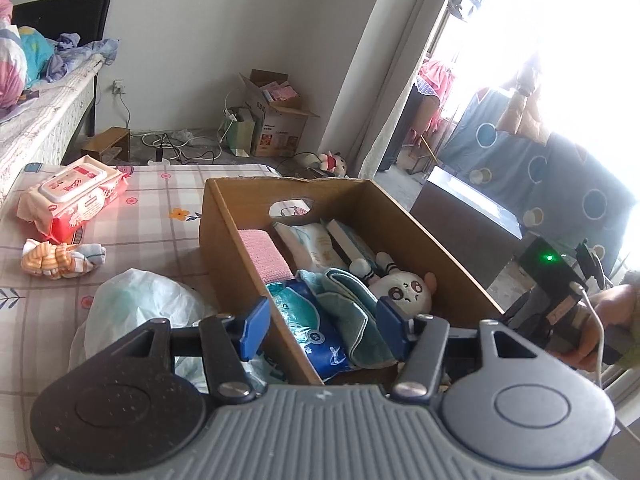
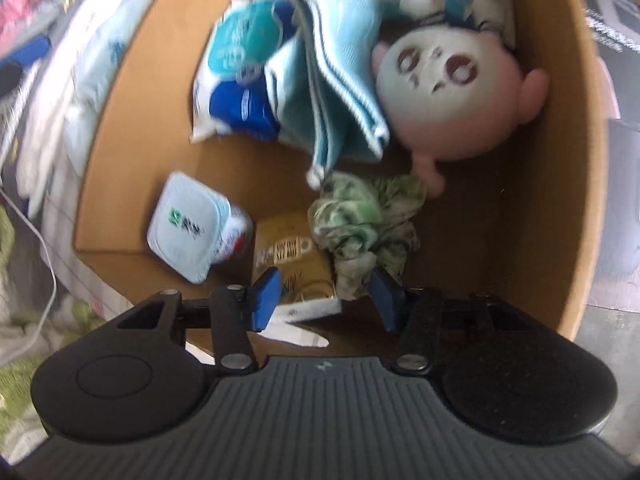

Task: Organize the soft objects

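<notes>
Box holds one plush doll, one teal towel; left gripper, right gripper spread, empty.

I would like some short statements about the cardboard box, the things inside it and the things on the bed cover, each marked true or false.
1. The plush doll lies inside the cardboard box. True.
2. The red wet wipes pack is inside the box. False: it lies on the checked bed cover, outside the box.
3. A folded light blue towel lies beside the doll's head. True.
4. The left gripper is clamped on the towel. False: its fingers stand apart and hold nothing.
5. The bundle of striped socks lies on the bed cover. True.
6. The green patterned cloth hangs from the right gripper. False: it lies on the box floor.
</notes>
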Demonstrator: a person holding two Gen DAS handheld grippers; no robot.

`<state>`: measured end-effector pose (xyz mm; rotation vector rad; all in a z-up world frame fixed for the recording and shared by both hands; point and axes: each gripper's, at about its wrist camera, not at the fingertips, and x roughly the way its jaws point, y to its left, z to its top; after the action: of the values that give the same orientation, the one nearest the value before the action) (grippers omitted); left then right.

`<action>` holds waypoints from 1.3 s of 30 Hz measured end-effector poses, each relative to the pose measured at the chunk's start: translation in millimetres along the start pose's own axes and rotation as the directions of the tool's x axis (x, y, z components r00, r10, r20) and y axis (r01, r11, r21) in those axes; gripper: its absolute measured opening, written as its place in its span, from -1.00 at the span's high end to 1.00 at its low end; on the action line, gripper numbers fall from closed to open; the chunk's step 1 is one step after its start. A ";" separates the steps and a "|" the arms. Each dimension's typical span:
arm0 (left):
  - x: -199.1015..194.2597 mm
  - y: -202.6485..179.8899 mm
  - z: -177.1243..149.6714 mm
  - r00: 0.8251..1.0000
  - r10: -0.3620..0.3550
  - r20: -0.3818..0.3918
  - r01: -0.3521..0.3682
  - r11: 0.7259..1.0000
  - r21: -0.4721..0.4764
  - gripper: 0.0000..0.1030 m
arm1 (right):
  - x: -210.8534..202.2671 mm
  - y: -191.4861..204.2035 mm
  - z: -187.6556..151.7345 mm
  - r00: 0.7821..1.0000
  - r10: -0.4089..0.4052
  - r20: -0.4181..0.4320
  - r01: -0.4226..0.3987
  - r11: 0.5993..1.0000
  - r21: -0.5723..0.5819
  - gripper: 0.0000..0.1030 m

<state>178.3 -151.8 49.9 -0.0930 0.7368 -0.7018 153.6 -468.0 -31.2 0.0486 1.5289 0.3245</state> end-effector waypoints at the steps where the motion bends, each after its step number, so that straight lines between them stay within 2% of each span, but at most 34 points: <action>1: -0.7 3.3 -0.7 1.000 -0.003 0.002 0.003 1.000 -0.010 -0.16 | 4.5 3.0 1.7 1.000 -0.001 -0.014 0.001 1.000 -0.010 0.10; 5: 0.8 12.3 -3.7 1.000 -0.010 0.003 0.010 0.999 -0.034 -0.16 | 9.9 12.4 12.4 1.000 -0.013 -0.010 0.012 0.999 -0.031 0.29; 12: -2.1 17.3 -7.9 1.000 -0.005 0.001 0.005 0.999 -0.041 -0.16 | 22.8 8.4 23.5 1.000 0.025 0.015 -0.025 0.999 0.035 0.34; 15: -3.7 18.4 -10.9 1.000 -0.001 -0.003 0.001 0.999 -0.044 -0.16 | 23.0 -5.2 25.6 0.997 0.072 -0.007 -0.071 0.990 0.124 0.15; 17: -5.1 18.7 -12.3 1.000 -0.002 -0.002 0.002 0.999 -0.048 -0.16 | 24.0 -11.6 24.7 0.990 0.130 -0.045 -0.122 0.981 0.149 -0.26; 19: -5.4 18.7 -13.5 1.000 -0.002 -0.001 0.002 0.999 -0.050 -0.16 | 24.8 -14.9 22.7 0.983 0.172 -0.057 -0.161 0.974 0.159 -0.35; 21: -5.0 17.7 -14.3 1.000 0.001 -0.004 -0.001 0.999 -0.050 -0.16 | 26.9 -16.5 21.8 0.980 0.195 -0.049 -0.184 0.969 0.166 -0.29; 23: -4.4 17.2 -14.1 1.000 0.007 -0.009 -0.007 0.999 -0.052 -0.16 | 28.3 -16.7 21.6 0.978 0.208 -0.029 -0.201 0.967 0.159 0.12; 27: -2.7 15.8 -13.6 1.000 0.017 -0.015 -0.018 0.999 -0.051 -0.16 | 21.6 -12.4 18.5 0.983 0.174 0.056 -0.179 0.979 0.100 0.25; 33: 2.6 11.1 -12.4 0.999 0.026 -0.026 -0.027 0.999 -0.041 -0.16 | 16.4 -11.3 20.0 0.957 0.218 0.189 -0.235 0.970 0.069 0.27; 34: 3.3 10.0 -12.3 0.999 0.027 -0.027 -0.028 0.999 -0.038 -0.16 | 18.9 -10.4 21.8 0.956 0.218 0.195 -0.234 0.970 0.065 0.23; 36: 4.0 7.7 -12.8 0.999 0.029 -0.029 -0.030 0.999 -0.031 -0.16 | 24.5 -8.5 25.9 0.967 0.193 0.166 -0.207 0.975 0.075 0.16; 37: 3.8 6.9 -13.0 0.999 0.029 -0.028 -0.030 0.999 -0.028 -0.16 | 24.3 -8.2 27.0 0.970 0.190 0.152 -0.204 0.975 0.086 0.07; 38: 3.1 6.5 -13.7 0.999 0.030 -0.027 -0.030 0.999 -0.025 -0.16 | 22.1 -7.9 27.4 0.971 0.186 0.154 -0.202 0.975 0.098 -0.16; 39: 2.6 5.9 -14.0 0.999 0.029 -0.026 -0.030 0.999 -0.022 -0.16 | 17.7 -10.6 25.7 0.971 0.174 0.162 -0.194 0.975 0.113 -0.28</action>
<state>173.9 -146.7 36.1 -0.0935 0.7694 -0.6677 180.9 -469.6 -49.5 0.3120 1.3950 0.3620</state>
